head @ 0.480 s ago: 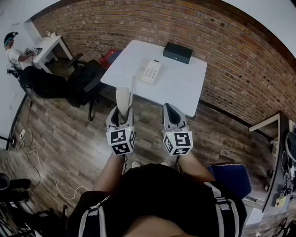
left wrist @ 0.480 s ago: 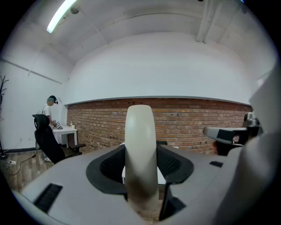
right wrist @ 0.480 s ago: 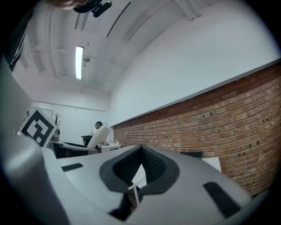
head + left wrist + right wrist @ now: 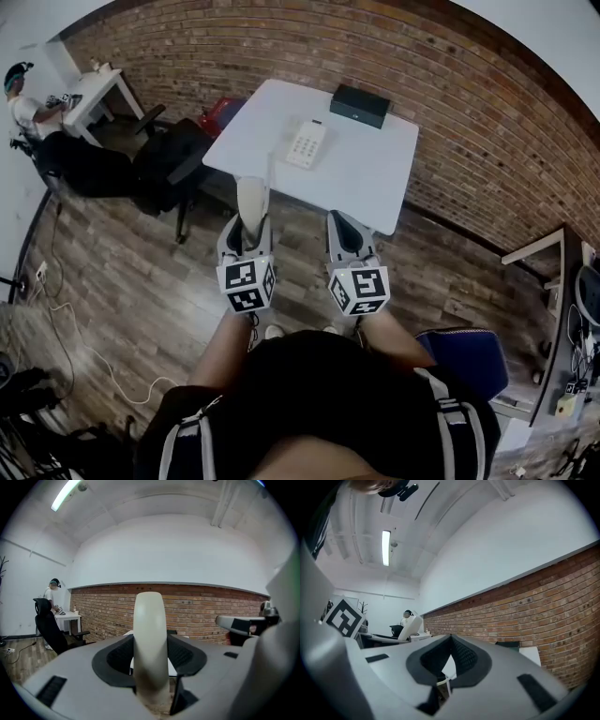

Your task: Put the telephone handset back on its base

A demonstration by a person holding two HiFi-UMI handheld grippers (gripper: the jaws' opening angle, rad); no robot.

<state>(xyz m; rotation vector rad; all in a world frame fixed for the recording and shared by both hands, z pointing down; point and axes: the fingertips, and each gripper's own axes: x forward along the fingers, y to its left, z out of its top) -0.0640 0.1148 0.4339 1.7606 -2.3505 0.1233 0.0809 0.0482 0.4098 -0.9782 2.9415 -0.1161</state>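
Observation:
The white telephone base (image 4: 306, 144) with its keypad lies on the white table (image 4: 375, 178), a short way ahead of both grippers. My left gripper (image 4: 247, 228) is shut on the cream handset (image 4: 251, 200), which sticks out forward past the jaws. In the left gripper view the handset (image 4: 150, 639) stands upright, pinched between the dark pads (image 4: 185, 654). My right gripper (image 4: 346, 230) is level beside it with nothing in it. Its jaws meet at the tips in the right gripper view (image 4: 451, 641). Both grippers are over the wooden floor, short of the table's near edge.
A black box (image 4: 360, 106) sits at the table's far edge against the brick wall. A black office chair (image 4: 173, 164) stands left of the table. A person (image 4: 33, 117) sits at a small white desk (image 4: 98, 94) at far left. A blue seat (image 4: 469, 361) is at my right.

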